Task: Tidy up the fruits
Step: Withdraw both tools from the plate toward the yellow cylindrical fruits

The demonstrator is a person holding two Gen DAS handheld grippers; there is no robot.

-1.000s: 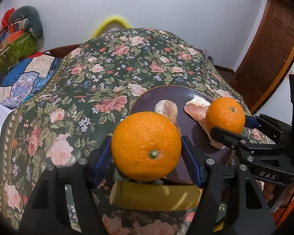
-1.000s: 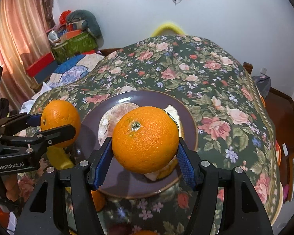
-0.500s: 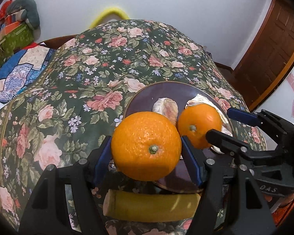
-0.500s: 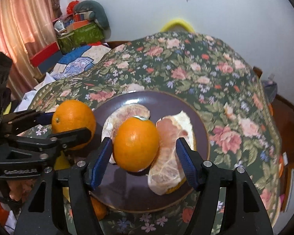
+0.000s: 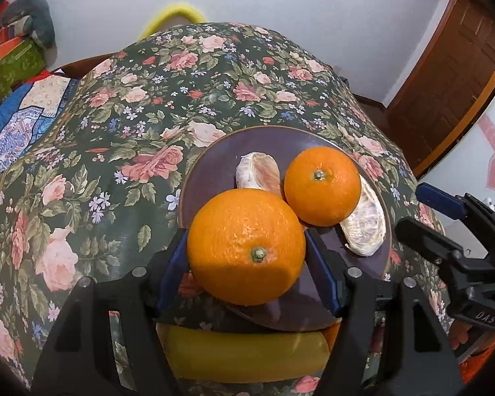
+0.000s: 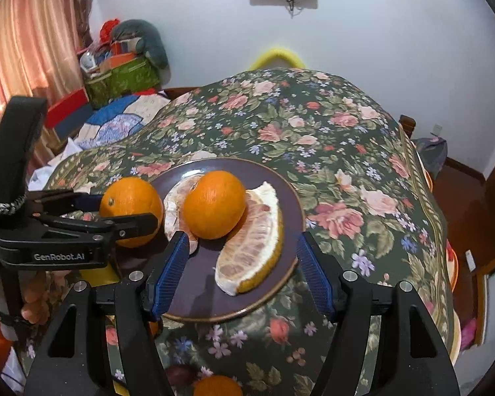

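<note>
"GenRobot.AI" is printed on the left gripper (image 6: 128, 211), "DAS" on the right gripper (image 6: 241, 260). Left one's clamped on a big orange (image 5: 246, 247) over the purple plate (image 6: 277, 181) rim, about 8 o'clock on the plate. Right one's spread wide with nothing in it. A second orange (image 6: 214, 209) sits mid-plate between two pomelo wedges (image 6: 255, 241). A banana (image 5: 244, 353) lies just under the plate's near edge; the floral tablecloth (image 6: 330, 125) from 12 to 3 o'clock is bare.
</note>
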